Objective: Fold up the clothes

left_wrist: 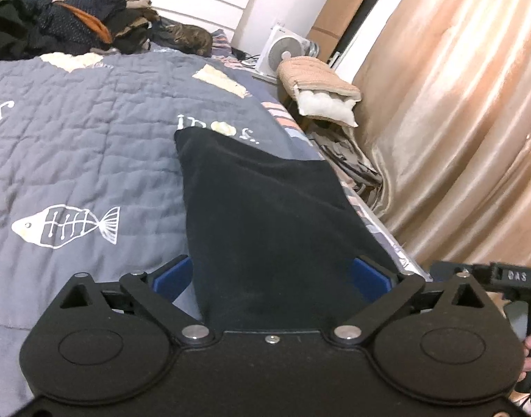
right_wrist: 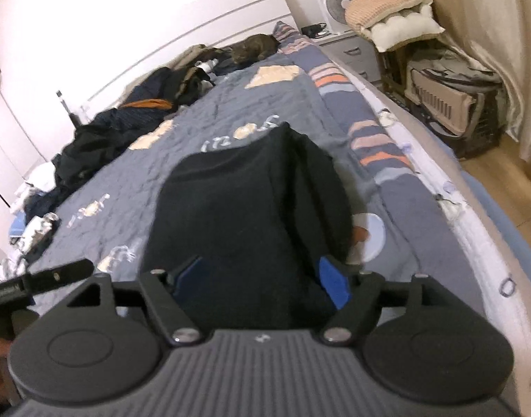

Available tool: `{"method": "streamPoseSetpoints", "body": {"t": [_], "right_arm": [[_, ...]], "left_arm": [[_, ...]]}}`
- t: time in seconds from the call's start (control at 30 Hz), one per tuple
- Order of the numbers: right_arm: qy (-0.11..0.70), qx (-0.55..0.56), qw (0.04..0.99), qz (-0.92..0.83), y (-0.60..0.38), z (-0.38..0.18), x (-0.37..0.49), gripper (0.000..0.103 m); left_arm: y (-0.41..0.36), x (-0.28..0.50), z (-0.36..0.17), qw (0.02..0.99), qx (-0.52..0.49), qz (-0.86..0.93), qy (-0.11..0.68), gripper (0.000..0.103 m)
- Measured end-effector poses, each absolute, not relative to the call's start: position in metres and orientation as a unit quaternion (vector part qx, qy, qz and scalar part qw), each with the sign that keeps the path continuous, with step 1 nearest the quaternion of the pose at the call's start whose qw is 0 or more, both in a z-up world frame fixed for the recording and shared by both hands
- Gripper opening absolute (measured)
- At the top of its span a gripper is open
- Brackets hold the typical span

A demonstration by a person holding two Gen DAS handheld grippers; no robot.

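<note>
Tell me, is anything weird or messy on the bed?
Yes. A cat lies curled by the headboard, right beside a heap of unfolded clothes. On the nightstand, a cushion shows white stuffing, as if its cover is open.

text: "DAS" | on: black bar (left_wrist: 508, 275) | quilt (left_wrist: 74, 132) lettering: unreadable

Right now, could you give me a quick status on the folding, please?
Both tools open. Left tool and right tool each straddle the black garment on the quilt. Nothing in the way.

Bedroom: quilted bed (left_wrist: 74, 132), curtains (left_wrist: 456, 104)
</note>
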State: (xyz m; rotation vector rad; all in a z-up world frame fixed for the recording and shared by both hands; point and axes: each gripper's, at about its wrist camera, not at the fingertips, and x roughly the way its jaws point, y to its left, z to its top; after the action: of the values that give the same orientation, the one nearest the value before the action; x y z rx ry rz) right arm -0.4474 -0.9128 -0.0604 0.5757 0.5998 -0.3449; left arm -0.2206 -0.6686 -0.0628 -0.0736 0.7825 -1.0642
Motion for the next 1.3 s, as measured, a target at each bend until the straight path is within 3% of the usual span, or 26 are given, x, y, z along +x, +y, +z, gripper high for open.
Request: {"method": "streamPoseSetpoints", "body": {"t": [0.27, 0.53, 0.9, 0.93, 0.97, 1.03, 1.2, 1.3], "right_arm": [[0.294, 0.298, 0.903, -0.094, -0.959, -0.041, -0.379, 0.074], [0.309, 0.252, 0.908, -0.130, -1.005, -0.038, -0.288, 0.074], [0.392, 0.148, 0.892, -0.172, -1.022, -0.088, -0.222, 0.074], [0.396, 0.142, 0.891, -0.171, -1.018, -0.092, -0.219, 0.069], [0.398, 0.136, 0.890, -0.176, -1.016, -0.096, -0.217, 0.049], [0.384, 0.152, 0.891, -0.189, -1.017, -0.097, -0.219, 0.021], [0.287, 0.266, 0.899, -0.199, -1.035, -0.084, -0.250, 0.015], [0.307, 0.256, 0.894, -0.203, -1.038, -0.094, -0.246, 0.016]], "left_arm": [[-0.672, -0.216, -0.069, 0.781, -0.036, -0.505, 0.367, 0.101], [-0.675, -0.199, -0.072, 0.778, -0.045, -0.509, 0.365, 0.101], [-0.684, -0.183, -0.075, 0.773, -0.077, -0.508, 0.371, 0.101], [-0.685, -0.183, -0.076, 0.772, -0.077, -0.508, 0.373, 0.101], [-0.686, -0.183, -0.077, 0.771, -0.075, -0.509, 0.375, 0.101], [-0.686, -0.185, -0.078, 0.772, -0.071, -0.508, 0.375, 0.101], [-0.683, -0.185, -0.075, 0.773, -0.077, -0.507, 0.373, 0.101], [-0.683, -0.185, -0.074, 0.773, -0.077, -0.508, 0.372, 0.101]]}}
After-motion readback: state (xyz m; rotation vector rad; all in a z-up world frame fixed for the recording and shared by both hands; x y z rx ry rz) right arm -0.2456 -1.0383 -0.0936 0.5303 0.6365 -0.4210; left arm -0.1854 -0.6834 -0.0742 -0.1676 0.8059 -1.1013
